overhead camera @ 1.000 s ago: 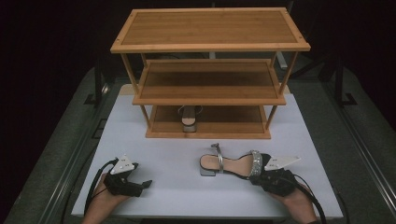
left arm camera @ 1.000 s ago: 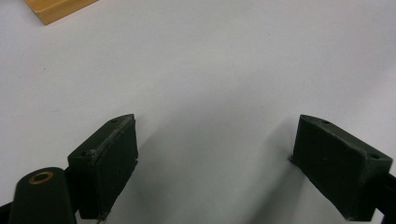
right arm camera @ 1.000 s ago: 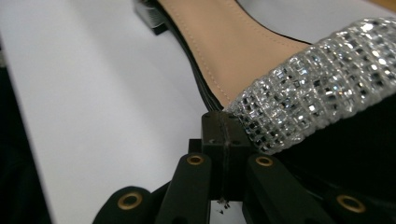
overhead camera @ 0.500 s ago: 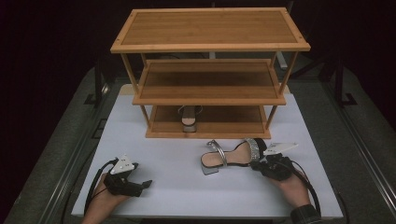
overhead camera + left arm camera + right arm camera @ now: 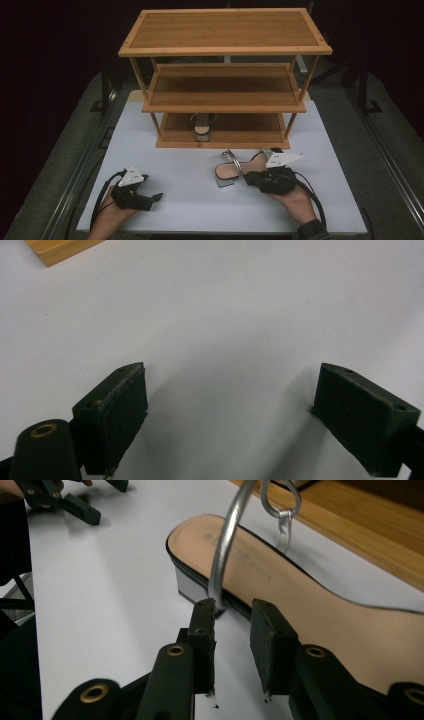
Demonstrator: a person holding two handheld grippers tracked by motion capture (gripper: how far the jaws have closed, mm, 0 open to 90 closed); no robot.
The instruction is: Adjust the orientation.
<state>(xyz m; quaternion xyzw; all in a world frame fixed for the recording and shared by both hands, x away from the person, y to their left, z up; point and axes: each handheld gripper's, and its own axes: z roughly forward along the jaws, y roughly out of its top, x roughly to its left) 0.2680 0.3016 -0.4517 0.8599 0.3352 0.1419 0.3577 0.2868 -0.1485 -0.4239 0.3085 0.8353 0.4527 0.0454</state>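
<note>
My left gripper (image 5: 150,196) rests wide open on the white table (image 5: 165,165), holding nothing. My right gripper (image 5: 232,615), jaws just parted slightly, sits at the sandal (image 5: 300,595), gripping nothing. Beyond stands the wooden shelf (image 5: 225,50), another sandal (image 5: 202,126) on its bottom tier.

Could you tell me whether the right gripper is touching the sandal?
Cannot tell. In the right gripper view, the right gripper has just been opening; one fingertip meets the sandal strap's base without a plain gap.
</note>
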